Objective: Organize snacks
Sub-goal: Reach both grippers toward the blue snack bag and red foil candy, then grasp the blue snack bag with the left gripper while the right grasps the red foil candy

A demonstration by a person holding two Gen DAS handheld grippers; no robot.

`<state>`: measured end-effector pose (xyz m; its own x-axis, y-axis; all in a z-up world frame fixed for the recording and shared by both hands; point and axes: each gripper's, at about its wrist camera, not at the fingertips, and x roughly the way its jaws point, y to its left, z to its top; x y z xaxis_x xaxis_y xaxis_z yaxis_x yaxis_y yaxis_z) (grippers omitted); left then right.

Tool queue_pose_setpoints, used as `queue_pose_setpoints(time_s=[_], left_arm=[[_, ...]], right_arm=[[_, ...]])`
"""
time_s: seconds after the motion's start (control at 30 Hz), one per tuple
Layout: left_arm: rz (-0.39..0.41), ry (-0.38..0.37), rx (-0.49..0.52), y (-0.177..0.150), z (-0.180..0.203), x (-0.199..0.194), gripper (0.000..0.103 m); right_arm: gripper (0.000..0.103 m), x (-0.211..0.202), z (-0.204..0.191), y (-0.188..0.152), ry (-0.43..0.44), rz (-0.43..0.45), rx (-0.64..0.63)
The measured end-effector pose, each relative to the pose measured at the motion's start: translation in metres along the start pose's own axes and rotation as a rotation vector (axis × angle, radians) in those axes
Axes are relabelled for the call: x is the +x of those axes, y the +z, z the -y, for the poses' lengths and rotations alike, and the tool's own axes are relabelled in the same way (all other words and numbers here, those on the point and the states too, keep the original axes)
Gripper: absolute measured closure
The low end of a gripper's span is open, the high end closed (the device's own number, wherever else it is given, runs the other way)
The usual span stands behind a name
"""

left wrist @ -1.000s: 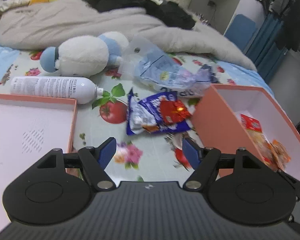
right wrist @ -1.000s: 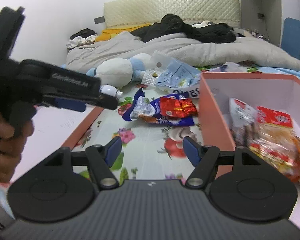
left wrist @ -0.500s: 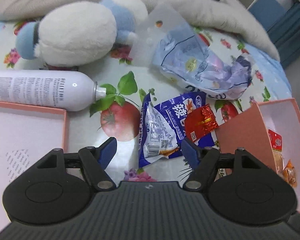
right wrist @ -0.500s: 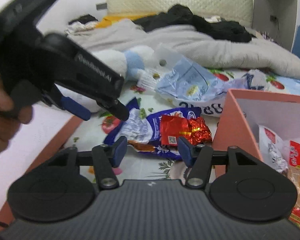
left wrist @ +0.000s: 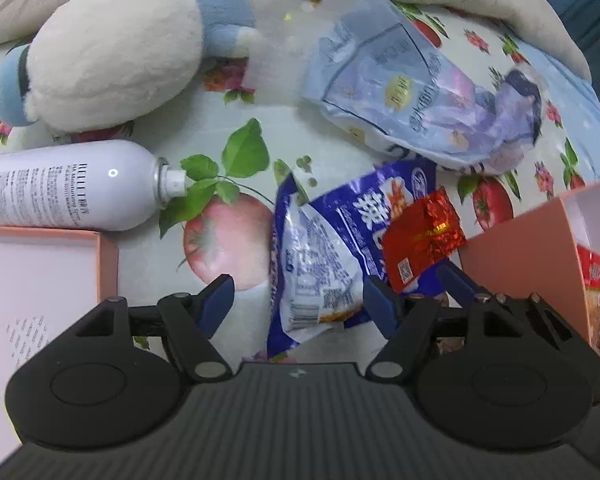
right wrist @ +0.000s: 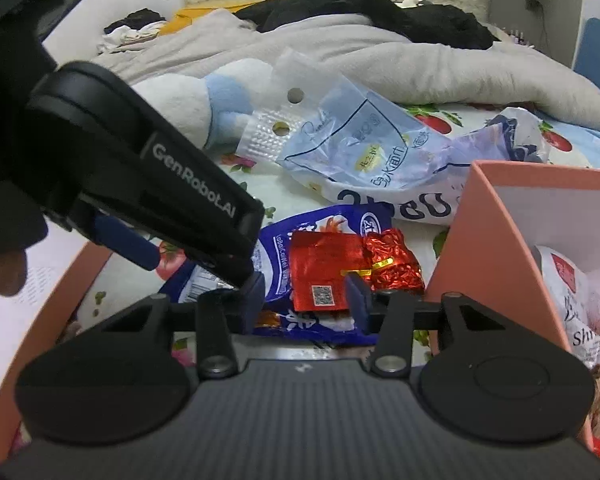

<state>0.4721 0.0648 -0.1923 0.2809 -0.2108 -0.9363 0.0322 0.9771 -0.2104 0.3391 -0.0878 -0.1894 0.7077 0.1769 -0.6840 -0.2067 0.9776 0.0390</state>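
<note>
The left gripper (left wrist: 298, 294) is pointing steeply down at the bed with its jaws standing wide apart, and the lower end of the blue snack bag (left wrist: 320, 256) is lying between them. The pads are not pressing on it, so this gripper is released. The right gripper (right wrist: 306, 300) is coming in low beside it. Its jaws have just been closing, and the red foil packet (right wrist: 320, 278) is sitting between them, but I cannot tell whether the pads are already touching it. The left gripper's finger (right wrist: 204, 220) is reaching in from the left, and its tip is just beside the right gripper's left pad.

The red foil packet is resting on top of the blue snack bag, and both are lying on the flowered bedsheet (left wrist: 236, 92), just beside the wall of the pink box (right wrist: 460, 240). Inside this box some other snack packets (right wrist: 572, 292) are lying. Beyond the blue bag a large pale blue plastic bag (left wrist: 412, 96) is lying crumpled. To the left, a white spray bottle (left wrist: 68, 188) is lying on its side, touching the edge of the pink lid (left wrist: 104, 256). Behind the bottle a white and blue plush toy (left wrist: 112, 48) is resting against a grey blanket (right wrist: 380, 52).
</note>
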Motion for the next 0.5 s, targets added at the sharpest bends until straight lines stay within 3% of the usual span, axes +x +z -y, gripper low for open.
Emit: queue_pose_setpoints(time_s=[0.23,0.5], left_arm=[[0.065,-0.075,-0.07,0.003,-0.025,-0.004,0.027],[0.103,-0.172,-0.202,0.005,-0.05,0.009,0.032]], right_arm=[[0.055,-0.001,-0.003,0.004,0.008,0.031,-0.047],[0.055,0.017,-0.01,0.006,-0.063,0.036,-0.142]])
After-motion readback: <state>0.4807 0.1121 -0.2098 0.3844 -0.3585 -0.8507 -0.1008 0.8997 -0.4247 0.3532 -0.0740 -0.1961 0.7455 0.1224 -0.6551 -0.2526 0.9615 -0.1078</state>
